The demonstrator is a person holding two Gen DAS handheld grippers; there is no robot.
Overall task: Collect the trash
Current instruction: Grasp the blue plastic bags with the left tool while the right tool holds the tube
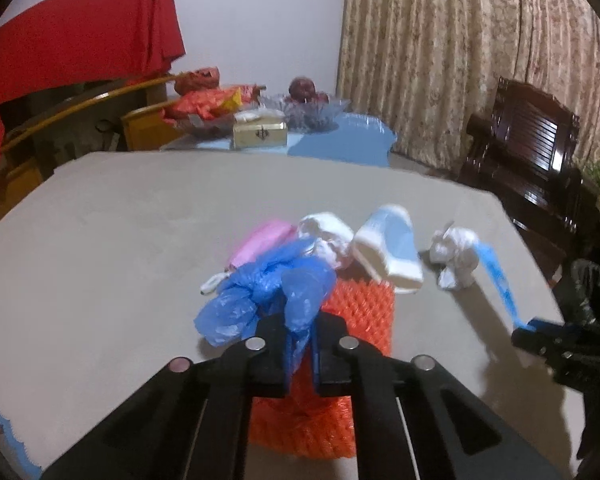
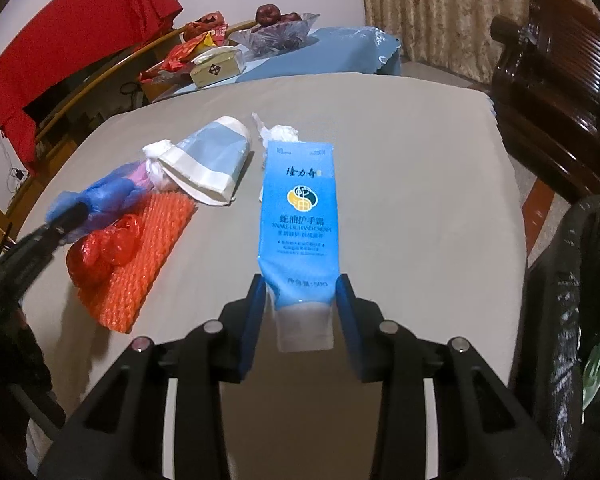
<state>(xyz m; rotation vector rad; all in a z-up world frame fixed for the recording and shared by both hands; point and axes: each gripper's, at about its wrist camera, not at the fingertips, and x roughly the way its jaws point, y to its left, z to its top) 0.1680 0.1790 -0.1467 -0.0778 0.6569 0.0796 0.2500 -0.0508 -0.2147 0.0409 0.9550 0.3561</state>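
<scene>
My left gripper (image 1: 300,330) is shut on a crumpled blue plastic bag (image 1: 260,292), held just above an orange foam net (image 1: 348,364) on the grey table. My right gripper (image 2: 300,292) is shut on a blue hand cream tube (image 2: 300,208), held above the table; the tube (image 1: 498,276) also shows at the right of the left wrist view. Other trash lies behind: a blue-and-white paper cup (image 1: 392,244), a pink packet (image 1: 260,242), crumpled white tissues (image 1: 456,256) and a red plastic bag (image 2: 104,248).
A black-lined trash bin (image 2: 572,300) stands at the table's right edge. A second table behind holds a tissue box (image 1: 260,130), a glass bowl with fruit (image 1: 308,110) and snack packets. A dark wooden chair (image 1: 528,148) stands at right, with curtains behind.
</scene>
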